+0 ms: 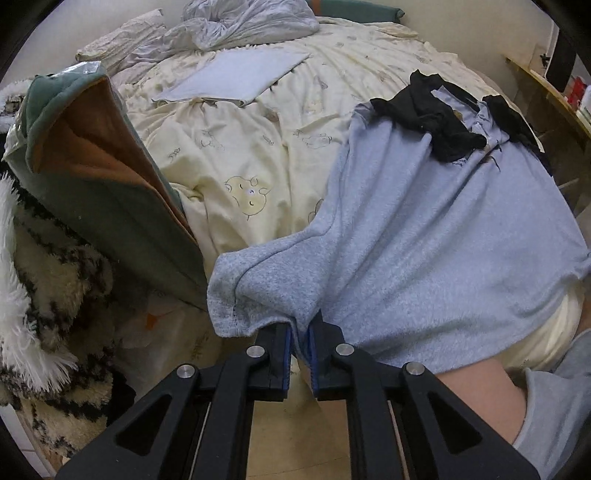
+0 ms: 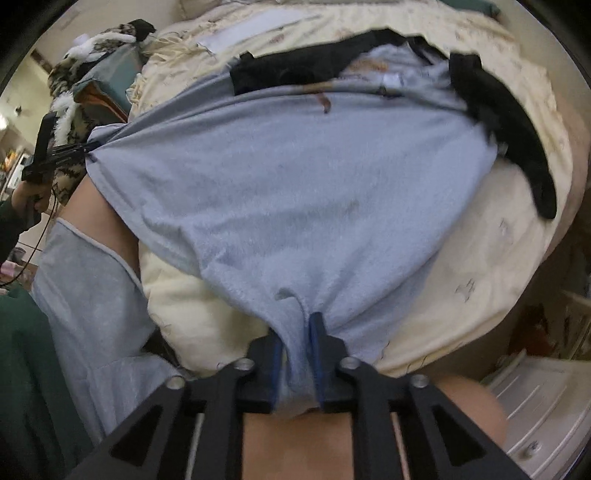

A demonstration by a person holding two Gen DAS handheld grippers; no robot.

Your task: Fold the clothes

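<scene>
Both grippers: black frames w/ silver screws, blue pads; person in grey shorts.

A cream printed bedsheet, a green-and-orange cushion, a fluffy black-and-white blanket, a crumpled grey duvet

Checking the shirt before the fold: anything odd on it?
Yes. A reddish-brown stain marks the grey garment just below its collar, and a black garment lies across its far end.
</scene>
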